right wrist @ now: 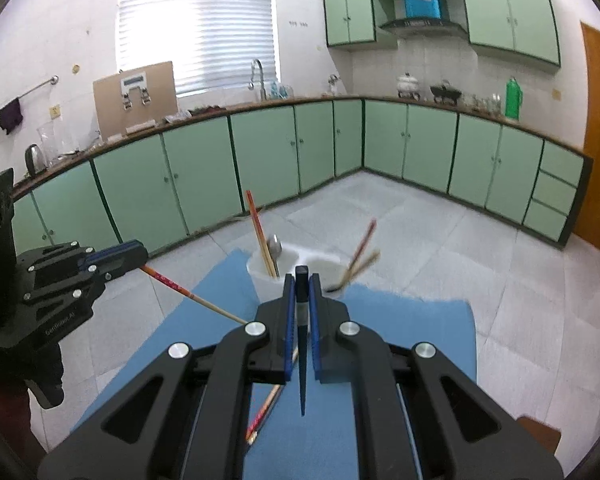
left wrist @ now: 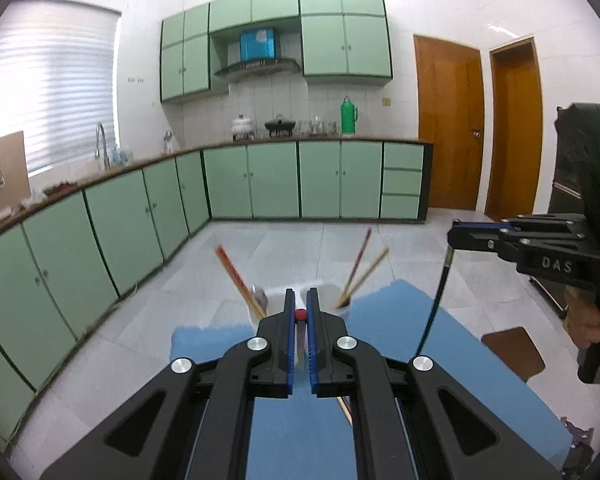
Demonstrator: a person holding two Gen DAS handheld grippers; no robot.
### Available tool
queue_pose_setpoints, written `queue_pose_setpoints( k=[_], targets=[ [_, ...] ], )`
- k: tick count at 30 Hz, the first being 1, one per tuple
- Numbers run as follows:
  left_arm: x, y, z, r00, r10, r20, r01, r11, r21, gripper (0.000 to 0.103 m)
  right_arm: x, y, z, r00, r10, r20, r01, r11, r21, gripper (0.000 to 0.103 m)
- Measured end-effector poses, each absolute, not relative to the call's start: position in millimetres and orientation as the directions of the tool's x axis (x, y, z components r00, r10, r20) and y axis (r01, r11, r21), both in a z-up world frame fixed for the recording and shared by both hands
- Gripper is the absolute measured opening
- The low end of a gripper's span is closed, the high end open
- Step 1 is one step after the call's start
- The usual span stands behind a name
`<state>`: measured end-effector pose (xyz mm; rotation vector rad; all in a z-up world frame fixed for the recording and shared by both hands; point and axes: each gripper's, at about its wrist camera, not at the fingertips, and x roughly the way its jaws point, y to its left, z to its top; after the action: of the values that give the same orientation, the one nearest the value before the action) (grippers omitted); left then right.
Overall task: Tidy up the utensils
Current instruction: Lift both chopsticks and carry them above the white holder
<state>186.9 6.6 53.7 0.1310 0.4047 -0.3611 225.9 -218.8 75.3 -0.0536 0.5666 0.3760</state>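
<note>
Both grippers hang above a blue mat [right wrist: 400, 320]. The left gripper [left wrist: 300, 300] pinches a red-patterned chopstick [right wrist: 188, 294]; the right gripper [right wrist: 302, 284] pinches a dark chopstick [right wrist: 302, 376]. The white holder [right wrist: 260, 270] stands just ahead; a thin, tilted stick could slip or miss its compartment

Left black plastic two-finger gripper [left wrist: 300, 300]: angular linkage arms, round silver pivot screws, blue ribbed pads lining the inner finger faces. Side view, at 9 o'clock in the right wrist camera: flat black body, small silver screws, faint pale lettering on the lower plate.

Right black plastic two-finger gripper [right wrist: 302, 280]: same build, same blue pads, same silver screws. Side view, at 3 o'clock in the left wrist camera: raised "DAS" lettering, green indicator light on the upper housing, pistol-style grip.
</note>
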Motion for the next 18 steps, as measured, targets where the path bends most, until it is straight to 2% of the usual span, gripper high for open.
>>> queue_pose_setpoints(
  k=[9, 14, 18],
  targets=[
    [208.4, 5.3, 108.8, 0.906, -0.32, -0.277, 0.353, 0.932, 0.079, 0.005, 265.6, -214.6, 136.2, 0.848, 0.347, -0.4, -0.363, 0.931, 0.038, 0.006],
    [237.1, -2.1, 107.9, 0.901, -0.319, -0.294, 0.357, 0.931, 0.083, 0.005, 300.2, -212.9, 142.9, 0.878, 0.332, -0.345, -0.339, 0.94, 0.044, 0.006],
    [256.7, -3.7, 93.4, 0.885, -0.32, -0.337, 0.363, 0.929, 0.069, 0.005, 331.5, -209.1, 126.6, 0.883, 0.307, -0.355, -0.315, 0.949, 0.036, 0.006]
  ],
)
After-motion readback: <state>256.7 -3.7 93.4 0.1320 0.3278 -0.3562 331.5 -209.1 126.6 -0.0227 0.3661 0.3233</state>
